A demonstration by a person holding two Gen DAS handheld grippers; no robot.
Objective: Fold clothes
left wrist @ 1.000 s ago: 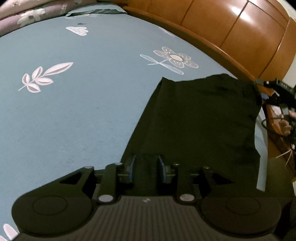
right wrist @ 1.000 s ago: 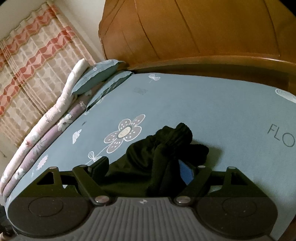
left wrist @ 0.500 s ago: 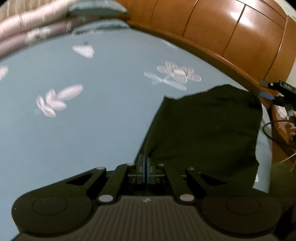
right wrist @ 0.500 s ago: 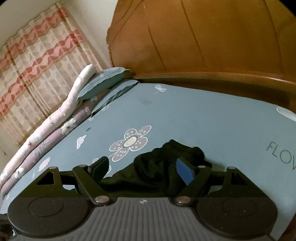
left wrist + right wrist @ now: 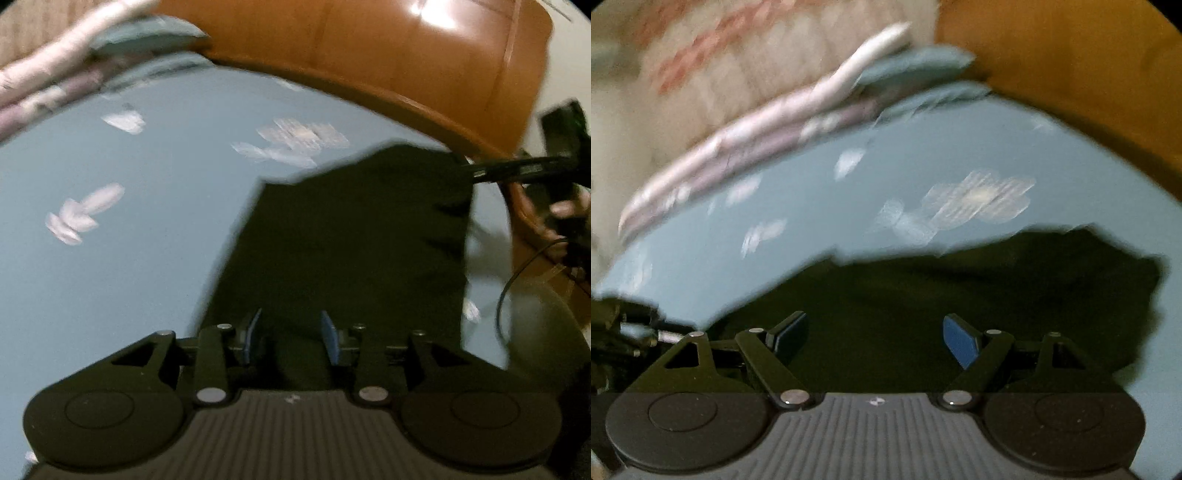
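The left hand-held gripper [image 5: 291, 334] has just been opening; its blue pads now stand apart over the black garment [image 5: 354, 236], no longer pinching the edge they clamped moments ago, so a fold looks released. The right hand-held gripper [image 5: 873, 338] is spread wide, empty, above the same cloth. Beyond lies the blue flowered bed sheet [image 5: 122, 258], then stacked quilts [image 5: 738, 136] and wooden headboard [image 5: 388, 55]. Nothing blocks the cloth.

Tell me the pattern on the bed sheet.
Light blue bed sheet with white flower and leaf prints; clearest in the left wrist view.
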